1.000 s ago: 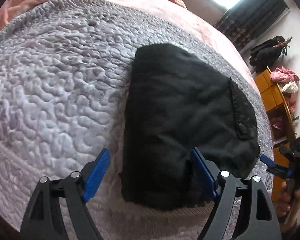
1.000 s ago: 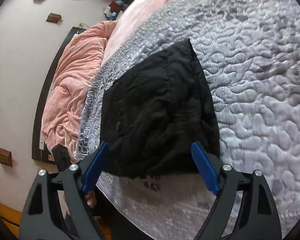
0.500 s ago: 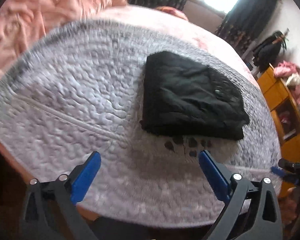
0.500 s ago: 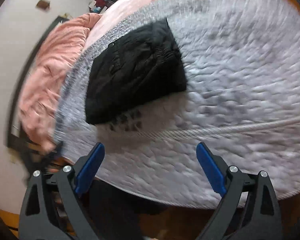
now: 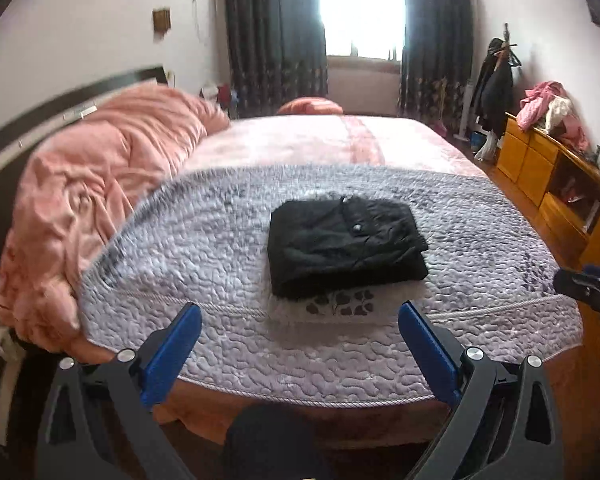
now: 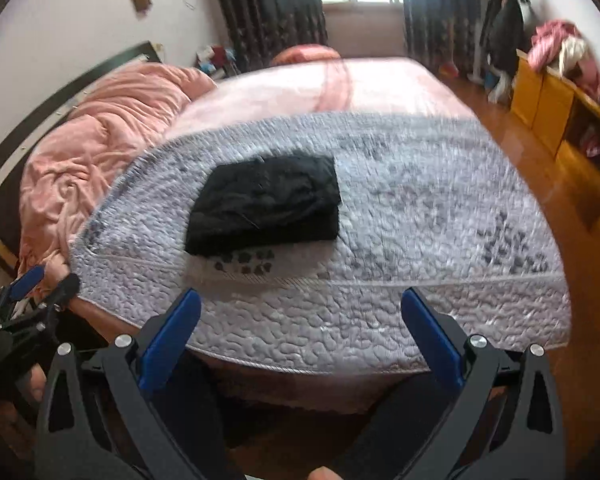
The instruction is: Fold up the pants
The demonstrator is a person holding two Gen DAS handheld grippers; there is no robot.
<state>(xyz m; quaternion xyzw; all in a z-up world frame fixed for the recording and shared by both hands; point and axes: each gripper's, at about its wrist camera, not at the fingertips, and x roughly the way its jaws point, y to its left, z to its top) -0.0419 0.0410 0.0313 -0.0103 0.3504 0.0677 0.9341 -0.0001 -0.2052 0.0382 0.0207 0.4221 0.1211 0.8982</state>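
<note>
The black pants [image 5: 344, 246] lie folded into a compact rectangle on the grey quilted bedspread [image 5: 204, 240], near its front edge. My left gripper [image 5: 299, 312] hangs open above the bed's edge, well short of the pants, with nothing between its blue fingers [image 5: 172, 348]. In the right wrist view the pants [image 6: 264, 208] sit left of centre on the bedspread [image 6: 420, 208]. My right gripper [image 6: 301, 296] is wide and its jaws are still opening, also empty. Each gripper shows at the edge of the other's view: the right gripper [image 5: 588, 284] and the left gripper [image 6: 24, 292].
A bunched pink duvet [image 5: 100, 176] lies along the left by the dark headboard. A pink sheet [image 5: 320, 140] covers the far half of the bed. Wooden cabinets [image 5: 560, 176] with piled clothes stand at the right, across a strip of wooden floor. Dark curtains flank the window.
Both grippers have pulled back and up from the folded pants, which now lie untouched and farther off. Both jaws have widened. The views have rolled level, showing the whole room.
</note>
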